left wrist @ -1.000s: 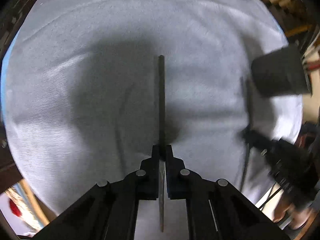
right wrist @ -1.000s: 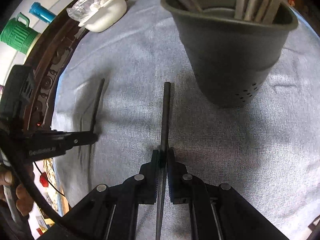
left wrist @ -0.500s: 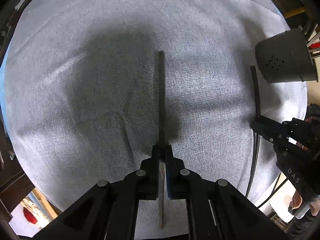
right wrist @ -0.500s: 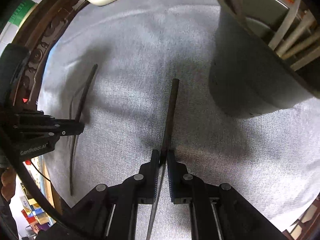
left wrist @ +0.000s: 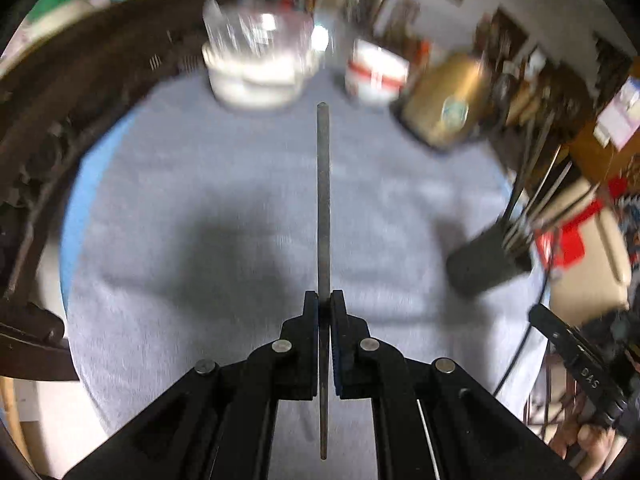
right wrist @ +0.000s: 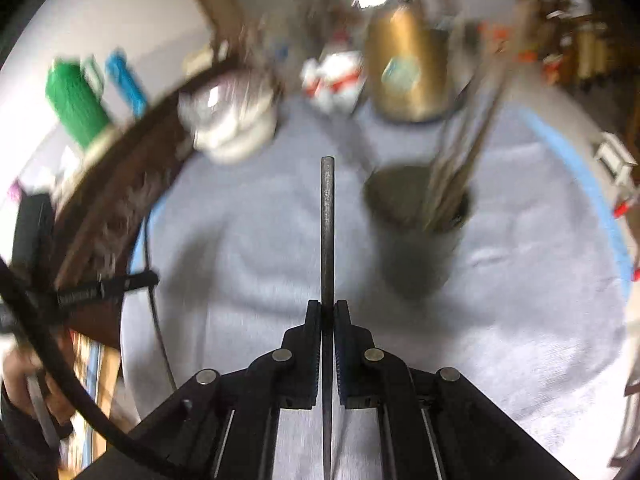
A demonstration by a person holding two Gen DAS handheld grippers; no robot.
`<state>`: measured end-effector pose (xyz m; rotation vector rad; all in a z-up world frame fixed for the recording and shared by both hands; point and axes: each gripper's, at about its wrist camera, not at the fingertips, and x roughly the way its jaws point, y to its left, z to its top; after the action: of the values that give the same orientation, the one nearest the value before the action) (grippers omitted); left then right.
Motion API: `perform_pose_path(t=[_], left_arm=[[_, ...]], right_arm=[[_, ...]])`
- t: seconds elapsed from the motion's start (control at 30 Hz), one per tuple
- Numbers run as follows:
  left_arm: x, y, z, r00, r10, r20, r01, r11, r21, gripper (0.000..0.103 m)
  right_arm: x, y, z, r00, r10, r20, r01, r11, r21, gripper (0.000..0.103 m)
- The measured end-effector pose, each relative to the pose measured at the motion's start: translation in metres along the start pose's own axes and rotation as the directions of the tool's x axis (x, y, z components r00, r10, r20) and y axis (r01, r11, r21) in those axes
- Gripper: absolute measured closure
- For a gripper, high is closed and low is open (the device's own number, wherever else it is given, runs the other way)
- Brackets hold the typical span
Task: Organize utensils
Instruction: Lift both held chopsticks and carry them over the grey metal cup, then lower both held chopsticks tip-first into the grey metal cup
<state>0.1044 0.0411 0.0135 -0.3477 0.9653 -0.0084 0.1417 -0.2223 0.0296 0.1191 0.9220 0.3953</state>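
Right wrist: right tongs (right wrist: 327, 312) clamp a chopstick (right wrist: 327, 232); left tongs (left wrist: 324, 304) clamp another chopstick (left wrist: 323, 200).

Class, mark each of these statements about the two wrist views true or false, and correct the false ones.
1. Each hand-held gripper is shut on a thin dark stick. True: left hand-held gripper on one chopstick, right hand-held gripper on another.
2. The dark utensil cup is empty. False: several sticks stand in it.
3. The table is covered by a grey cloth. True.
4. The gold container lies on its side. False: it stands upright.
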Motion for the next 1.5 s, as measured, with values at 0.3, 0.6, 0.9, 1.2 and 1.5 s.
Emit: perform_pose_path(t=[0.3,0.6,0.9,1.2,1.5], left_arm=[[-0.011,-0.013,-0.032,0.945,0.055,0.322,-0.081,0.995,0.065,0.097],[-0.022,-0.017,-0.056,0.924,0.067,0.376,-0.115,0.987,0.108,0.097],[-0.046,-0.006,-0.079,0.923,0.033,0.383,-0.075,0.993,0.096,0.097],[-0.054,-0.007,-0.076,0.926,0.002,0.377,-0.031,0.997,0.072,0.097],[-0.086,-0.041,-0.032,0.888,-0.184,0.421,0.171,0.983,0.069,0.097]], right_arm=[[-0.035,-0.010,-0.014,0.906,-0.180,0.384,0.175,0.983,0.048,0.096],[-0.049,-0.018,-0.036,0.895,-0.191,0.403,0.197,0.980,0.027,0.096],[-0.075,-0.013,-0.060,0.889,-0.172,0.425,0.185,0.983,0.011,0.096],[-0.077,-0.020,-0.057,0.895,-0.150,0.420,0.145,0.988,0.043,0.096],[-0.131,-0.027,-0.025,0.823,-0.114,0.557,0.074,0.993,0.094,0.096]])
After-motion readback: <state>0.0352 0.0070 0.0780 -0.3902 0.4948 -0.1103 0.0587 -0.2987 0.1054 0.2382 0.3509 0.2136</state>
